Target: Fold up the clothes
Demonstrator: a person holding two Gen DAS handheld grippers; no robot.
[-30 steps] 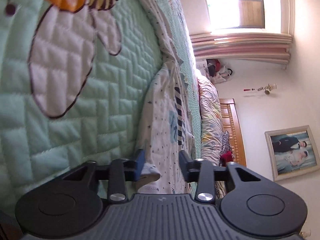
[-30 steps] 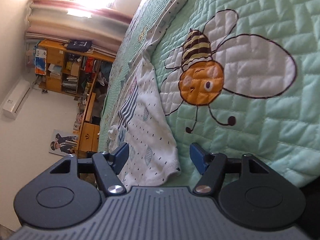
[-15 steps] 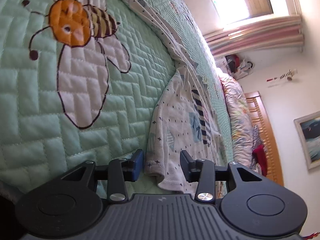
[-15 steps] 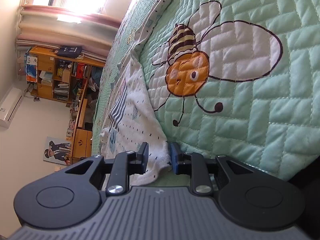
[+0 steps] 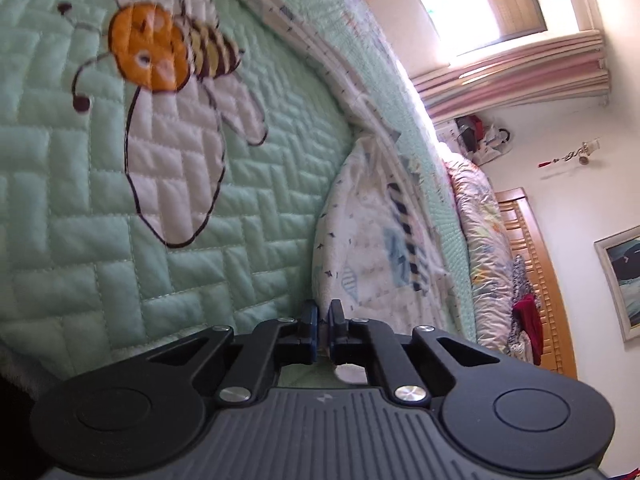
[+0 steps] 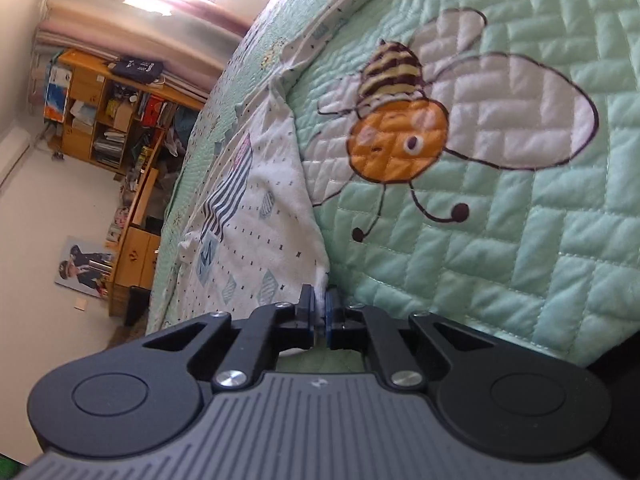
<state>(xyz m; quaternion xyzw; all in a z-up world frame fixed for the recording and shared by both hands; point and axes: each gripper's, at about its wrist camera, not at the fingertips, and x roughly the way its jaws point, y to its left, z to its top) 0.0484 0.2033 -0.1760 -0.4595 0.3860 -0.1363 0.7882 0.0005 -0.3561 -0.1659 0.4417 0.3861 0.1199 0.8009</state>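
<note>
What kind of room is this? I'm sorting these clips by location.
Most likely a bedroom in a home: a bed under a green quilted bedspread with bee pictures, a wooden headboard against the wall, and a cluttered wooden bookshelf by the curtained window.

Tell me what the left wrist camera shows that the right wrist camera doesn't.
Only the left wrist view shows the wooden headboard, the flowered duvet and the left gripper, shut on the garment's edge. Only the right wrist view shows the bookshelf, the wall poster and the right gripper, also shut on the garment's edge. Both show the white patterned garment, the green quilt with its bee, and the curtained window.
</note>
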